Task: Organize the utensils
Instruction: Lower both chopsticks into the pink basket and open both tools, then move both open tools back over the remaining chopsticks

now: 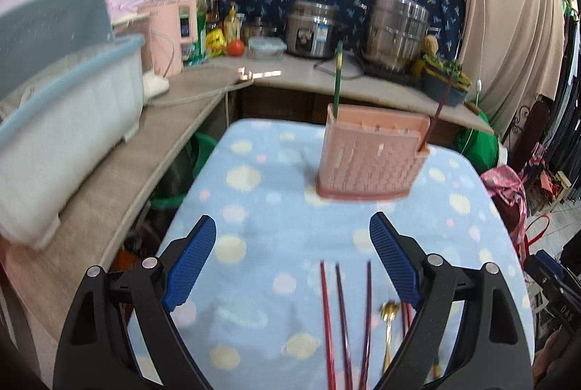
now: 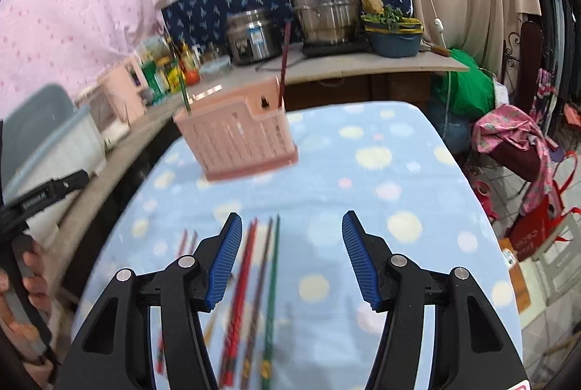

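Left gripper (image 1: pixel 292 257) wide open, nothing between the blue pads (image 1: pixel 190 264); held low over the near end of the surface (image 1: pixel 254 172), which wears a blue dotted cloth. Right gripper (image 2: pixel 291 252) likewise spread wide, empty, above the same cloth.

Pink holder (image 1: pixel 366 155) upright toward the far end of the surface, slotted walls, blurred in both views. Green chopstick (image 1: pixel 337 81) standing in its left end, dark red chopstick (image 1: pixel 437 116) leaning out at its right end.

Loose chopsticks (image 1: pixel 343 324) flat on the cloth near the grippers: red and dark ones side by side, pointing roughly toward the holder. From the right wrist, one green stick (image 2: pixel 272 295) alongside the red ones (image 2: pixel 239 299), just beside the left pad, under it in part. Gold spoon (image 1: pixel 389 312) beside the sticks, close to the left gripper's right finger.

Behind: counter (image 1: pixel 290 74) with two steel pots (image 1: pixel 395 30), bottles, pale blue bin (image 1: pixel 69 121) at left.
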A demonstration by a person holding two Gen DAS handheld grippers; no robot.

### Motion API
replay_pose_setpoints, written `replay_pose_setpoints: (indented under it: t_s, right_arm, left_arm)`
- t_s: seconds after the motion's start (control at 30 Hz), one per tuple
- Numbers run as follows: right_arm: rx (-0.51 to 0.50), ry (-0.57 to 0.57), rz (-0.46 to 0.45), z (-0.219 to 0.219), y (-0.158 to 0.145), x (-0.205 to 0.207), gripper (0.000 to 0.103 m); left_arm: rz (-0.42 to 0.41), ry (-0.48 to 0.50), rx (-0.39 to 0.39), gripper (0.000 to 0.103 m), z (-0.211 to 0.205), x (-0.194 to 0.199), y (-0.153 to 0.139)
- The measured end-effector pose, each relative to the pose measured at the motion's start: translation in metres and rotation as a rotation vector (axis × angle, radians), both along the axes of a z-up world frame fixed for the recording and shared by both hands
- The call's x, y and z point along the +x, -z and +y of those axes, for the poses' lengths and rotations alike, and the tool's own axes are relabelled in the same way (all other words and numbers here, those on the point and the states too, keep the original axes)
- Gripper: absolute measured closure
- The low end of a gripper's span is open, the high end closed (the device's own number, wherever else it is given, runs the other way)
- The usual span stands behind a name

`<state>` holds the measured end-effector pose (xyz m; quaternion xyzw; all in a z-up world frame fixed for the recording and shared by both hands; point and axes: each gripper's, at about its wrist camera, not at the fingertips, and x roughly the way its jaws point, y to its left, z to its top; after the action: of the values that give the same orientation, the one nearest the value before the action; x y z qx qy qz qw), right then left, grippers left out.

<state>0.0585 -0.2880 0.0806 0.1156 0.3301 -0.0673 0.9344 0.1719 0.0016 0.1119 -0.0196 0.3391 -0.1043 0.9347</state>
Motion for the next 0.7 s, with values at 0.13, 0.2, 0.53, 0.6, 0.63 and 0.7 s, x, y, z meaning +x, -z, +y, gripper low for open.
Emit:
replay_pose_setpoints:
  t_s: [0.13, 0.2, 0.53, 0.6, 0.63, 0.7]
  right_arm:
    - [-0.033, -0.015, 0.061, 0.016, 0.028, -0.023, 0.047]
    - [-0.034, -0.023, 0.085, 0.024, 0.040, -0.033, 0.047]
    - [-0.034, -0.040, 0.159, 0.045, 0.078, -0.058, 0.047]
    - [-0.024, -0.035, 0.171, 0.046, 0.083, -0.061, 0.047]
    - [-0.023, -0.034, 0.176, 0.048, 0.085, -0.061, 0.047]
    - [-0.023, -0.032, 0.182, 0.050, 0.088, -0.063, 0.047]
  left_arm:
    - [0.052, 0.009, 0.026, 0.021, 0.002, -0.021, 0.028]
    - [0.071, 0.011, 0.046, 0.021, 0.005, -0.031, 0.040]
    - [0.153, 0.028, 0.082, 0.021, 0.014, -0.075, 0.083]
    - [0.164, 0.032, 0.088, 0.021, 0.014, -0.082, 0.088]
    - [0.170, 0.036, 0.089, 0.021, 0.014, -0.085, 0.090]
    - [0.180, 0.040, 0.094, 0.021, 0.013, -0.090, 0.094]
